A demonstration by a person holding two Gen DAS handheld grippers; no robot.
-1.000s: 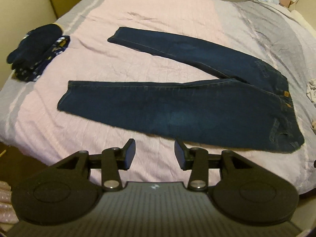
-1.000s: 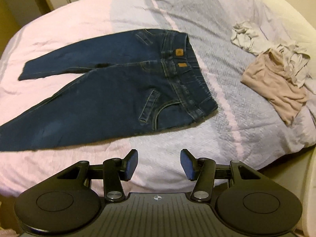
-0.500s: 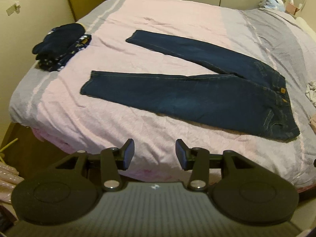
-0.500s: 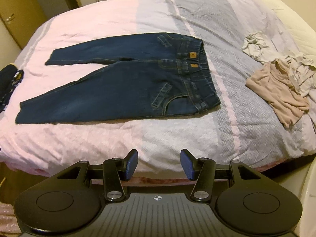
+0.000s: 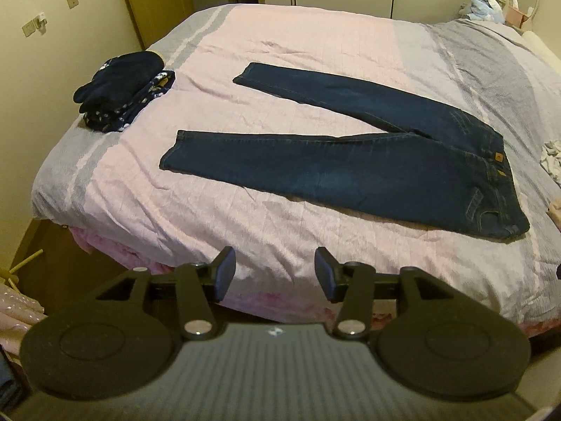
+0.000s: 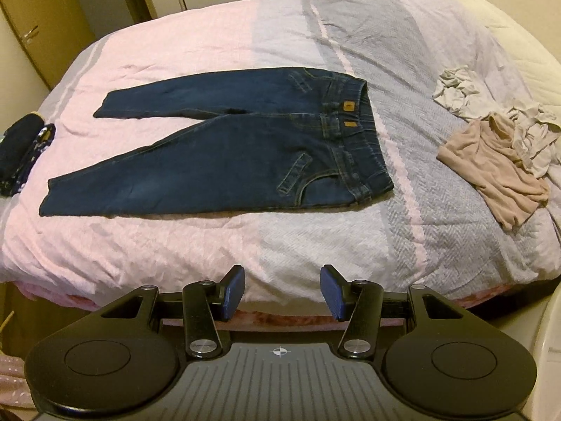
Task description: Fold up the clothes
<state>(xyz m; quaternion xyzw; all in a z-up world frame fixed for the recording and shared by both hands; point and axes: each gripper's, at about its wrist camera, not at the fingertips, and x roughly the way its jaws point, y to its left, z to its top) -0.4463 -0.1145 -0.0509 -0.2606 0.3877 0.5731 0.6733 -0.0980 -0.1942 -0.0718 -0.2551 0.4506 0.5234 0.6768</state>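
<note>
Dark blue jeans lie flat on the bed, legs spread in a V toward the left and waistband to the right; the right wrist view shows the jeans with two tan patches at the waist. My left gripper hangs open over the near edge of the bed, well short of the jeans, nothing between its fingers. My right gripper is open too, back from the mattress edge, and holds nothing.
The bed has a pink and grey cover. A folded dark navy pile sits at its left corner. A beige top and crumpled pale clothes lie on the right side. A door and wardrobe stand behind.
Both grippers have drawn back and up from the bed, so the jeans look smaller and farther off. The jeans have not moved. Both stay open.
</note>
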